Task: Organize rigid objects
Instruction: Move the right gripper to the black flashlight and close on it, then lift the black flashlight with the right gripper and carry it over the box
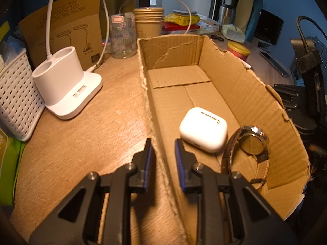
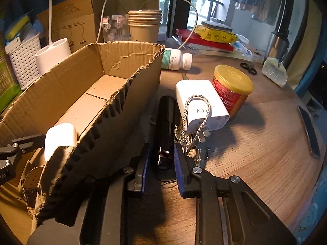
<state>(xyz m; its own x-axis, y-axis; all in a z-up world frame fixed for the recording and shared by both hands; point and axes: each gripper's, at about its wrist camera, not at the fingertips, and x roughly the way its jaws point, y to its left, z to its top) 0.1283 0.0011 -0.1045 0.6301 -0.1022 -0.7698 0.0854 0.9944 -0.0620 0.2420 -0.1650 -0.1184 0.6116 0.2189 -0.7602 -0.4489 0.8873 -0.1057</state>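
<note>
Black flashlight lies on the desk just outside the cardboard box, pinched between the right gripper's blue pads, which angle downward. Left gripper tilts down too, clamped astride the box's near wall. Inside sit an earbud case and a watch.

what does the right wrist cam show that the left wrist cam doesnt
Only the right wrist view: the right gripper shut on a black flashlight, a white charger with braided cable, a white pill bottle lying on its side, keys.

Only the left wrist view: the left gripper clamped on the cardboard box wall, and the watch face.

Both: the box, the white earbud case and watch inside it, the red tin with gold lid, paper cups, white basket.
</note>
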